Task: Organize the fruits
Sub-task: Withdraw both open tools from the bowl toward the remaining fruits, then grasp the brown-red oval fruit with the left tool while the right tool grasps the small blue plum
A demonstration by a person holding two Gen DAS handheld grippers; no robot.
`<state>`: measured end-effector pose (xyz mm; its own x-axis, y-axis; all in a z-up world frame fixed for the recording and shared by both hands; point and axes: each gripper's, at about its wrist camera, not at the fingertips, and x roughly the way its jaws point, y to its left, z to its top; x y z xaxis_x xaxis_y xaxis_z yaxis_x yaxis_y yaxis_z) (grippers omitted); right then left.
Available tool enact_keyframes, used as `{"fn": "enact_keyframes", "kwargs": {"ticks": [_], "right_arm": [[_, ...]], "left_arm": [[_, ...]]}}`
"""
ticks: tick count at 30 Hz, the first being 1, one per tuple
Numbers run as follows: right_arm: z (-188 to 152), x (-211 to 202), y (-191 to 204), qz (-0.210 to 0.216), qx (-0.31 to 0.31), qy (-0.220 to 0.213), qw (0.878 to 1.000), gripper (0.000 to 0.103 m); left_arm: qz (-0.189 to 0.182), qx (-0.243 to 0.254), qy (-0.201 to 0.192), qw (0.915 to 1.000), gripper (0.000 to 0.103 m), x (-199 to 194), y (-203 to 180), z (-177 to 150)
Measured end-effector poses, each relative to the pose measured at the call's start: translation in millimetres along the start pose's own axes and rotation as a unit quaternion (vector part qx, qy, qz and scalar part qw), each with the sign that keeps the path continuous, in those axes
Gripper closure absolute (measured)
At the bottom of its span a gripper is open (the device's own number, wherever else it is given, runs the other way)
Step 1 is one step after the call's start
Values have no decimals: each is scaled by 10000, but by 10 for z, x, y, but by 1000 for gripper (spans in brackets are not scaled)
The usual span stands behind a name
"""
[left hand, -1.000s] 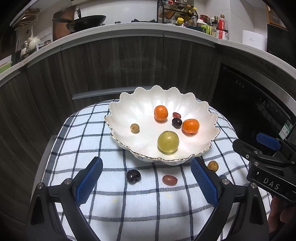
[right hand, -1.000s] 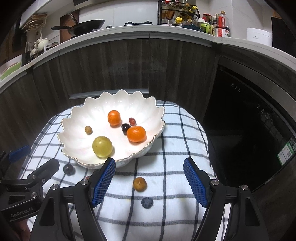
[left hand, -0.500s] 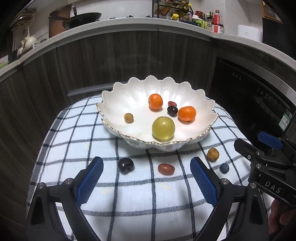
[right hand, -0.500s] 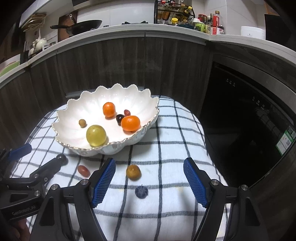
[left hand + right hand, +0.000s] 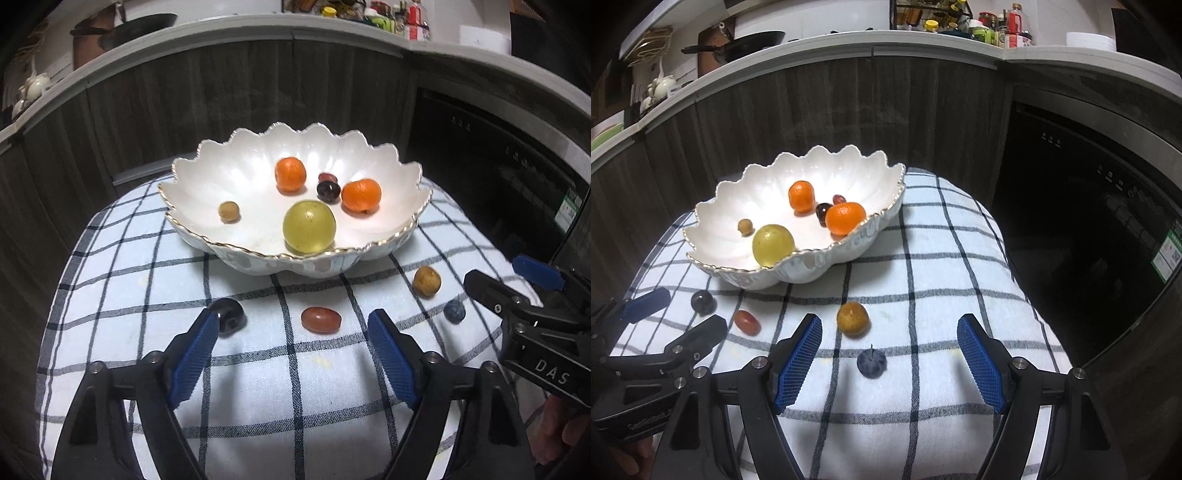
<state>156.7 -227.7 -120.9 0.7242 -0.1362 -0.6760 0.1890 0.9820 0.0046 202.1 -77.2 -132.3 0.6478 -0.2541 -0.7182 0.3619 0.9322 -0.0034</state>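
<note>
A white scalloped bowl (image 5: 388,162) (image 5: 713,206) on a checked cloth holds two oranges, a large yellow-green fruit (image 5: 308,226), a dark cherry and small fruits. On the cloth lie a dark plum (image 5: 231,315) (image 5: 702,301), a red grape (image 5: 320,319) (image 5: 747,322), a tan fruit (image 5: 426,281) (image 5: 852,318) and a blueberry (image 5: 454,311) (image 5: 871,363). My left gripper (image 5: 291,325) is closing, pads touching nothing; the red grape lies between and just beyond its tips, the plum at its left tip. My right gripper (image 5: 890,328) stands open over the blueberry and tan fruit.
The cloth-covered stool (image 5: 258,398) stands before dark wooden cabinet fronts (image 5: 221,92) and a black oven door (image 5: 1089,206) on the right. A counter above carries a pan (image 5: 746,40) and bottles. The cloth drops away at its left, right and front edges.
Both grippers have come down toward the cloth, so the loose fruits now sit at their fingertips. The left jaws have narrowed. The right jaws keep their width.
</note>
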Motion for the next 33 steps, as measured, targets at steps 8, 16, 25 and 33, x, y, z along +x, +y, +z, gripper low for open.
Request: {"fn": "enact_keyframes", "kwargs": {"ticks": [8, 16, 25, 33], "right_arm": [[-78, 115, 44, 16, 0, 216, 9998, 27], [-133, 177, 78, 72, -32, 310, 9995, 29], [-186, 310, 55, 68, -23, 536, 9985, 49], [-226, 370, 83, 173, -37, 674, 9976, 57]], "left_arm": [[-44, 248, 184, 9995, 31, 191, -19, -18], [-186, 354, 322, 9987, 37, 335, -38, -30], [-429, 376, 554, 9968, 46, 487, -49, -13], [-417, 400, 609, 9965, 48, 528, -61, -24]]}}
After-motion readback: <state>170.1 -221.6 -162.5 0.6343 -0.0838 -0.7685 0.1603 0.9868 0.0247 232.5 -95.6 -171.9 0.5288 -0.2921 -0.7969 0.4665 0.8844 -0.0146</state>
